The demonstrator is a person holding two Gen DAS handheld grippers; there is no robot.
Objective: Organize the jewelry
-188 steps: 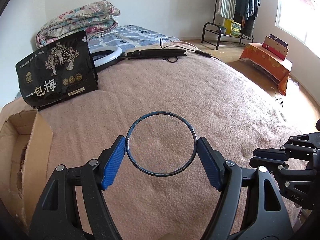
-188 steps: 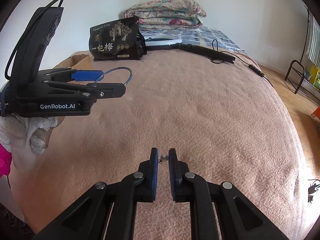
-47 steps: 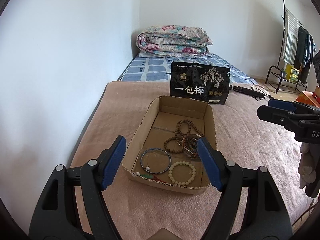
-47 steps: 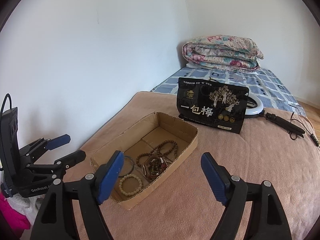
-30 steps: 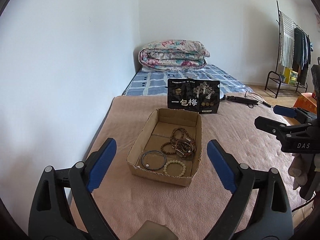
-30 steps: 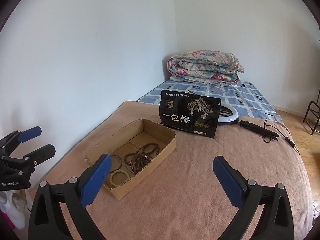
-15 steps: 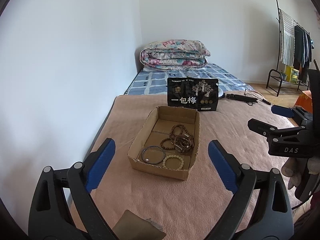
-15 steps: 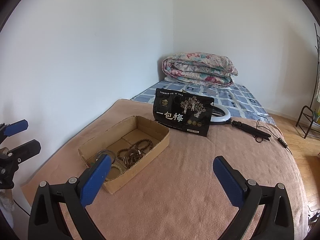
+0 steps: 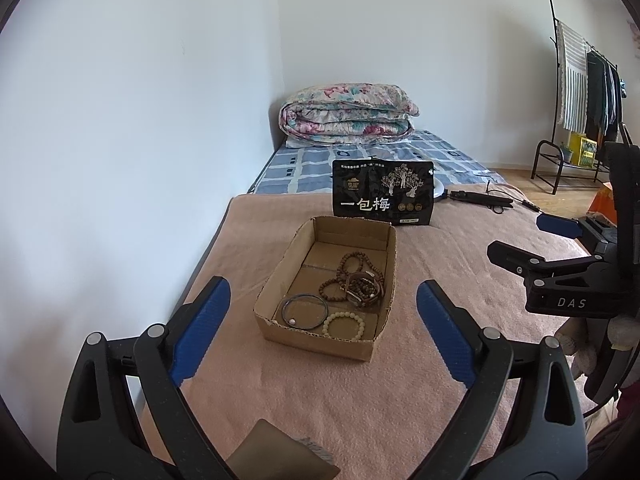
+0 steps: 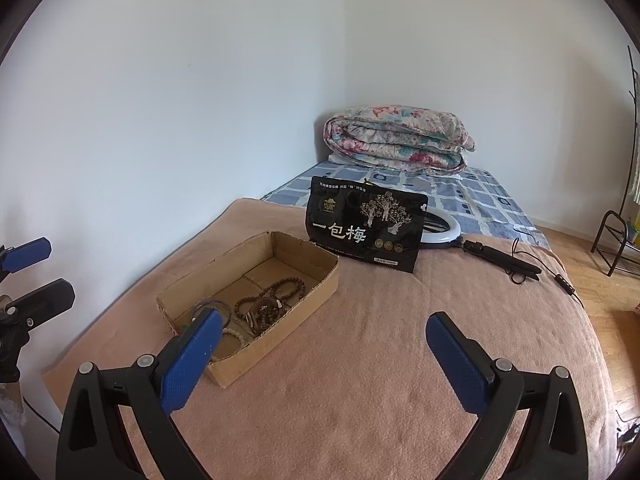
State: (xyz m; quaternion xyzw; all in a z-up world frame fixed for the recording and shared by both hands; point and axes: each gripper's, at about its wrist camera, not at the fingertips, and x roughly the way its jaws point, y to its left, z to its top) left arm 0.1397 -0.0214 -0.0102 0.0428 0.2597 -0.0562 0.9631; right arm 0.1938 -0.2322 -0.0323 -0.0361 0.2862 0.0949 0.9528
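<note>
Two grippers: both spread wide, both empty
left gripper (image 9: 322, 318): blue pads far apart, held above the blanket in front of the cardboard box; also seen at the left edge of the right wrist view, jaws apart
right gripper (image 10: 322, 354): blue pads far apart, nothing between them; seen from the left wrist view on the right side, well apart from the box
cardboard box (image 9: 280, 264): open-topped, sits on the pink blanket (image 9: 440, 248), near the bed's wall-side edge
dark bangle (image 9: 304, 311): thin ring, flat on the box floor, near-left corner; small pale bead on its near rim
pale bead bracelet (image 9: 344, 325): flat in the box, just beside the bangle on its right, against the near wall
brown bead strands (image 9: 354, 276): tangled pile mid-box, right of centre, behind the bangle and pale bracelet
black pouch (image 9: 382, 192): stands upright just behind the box's far wall, white Chinese lettering
ring light (image 10: 440, 228): white, partly hidden behind the pouch, black handle and cable running right
folded quilt (image 9: 348, 114): floral, at the bed's far end on the blue checked sheet
clothes rack (image 9: 580, 92): far right, on the wooden floor
</note>
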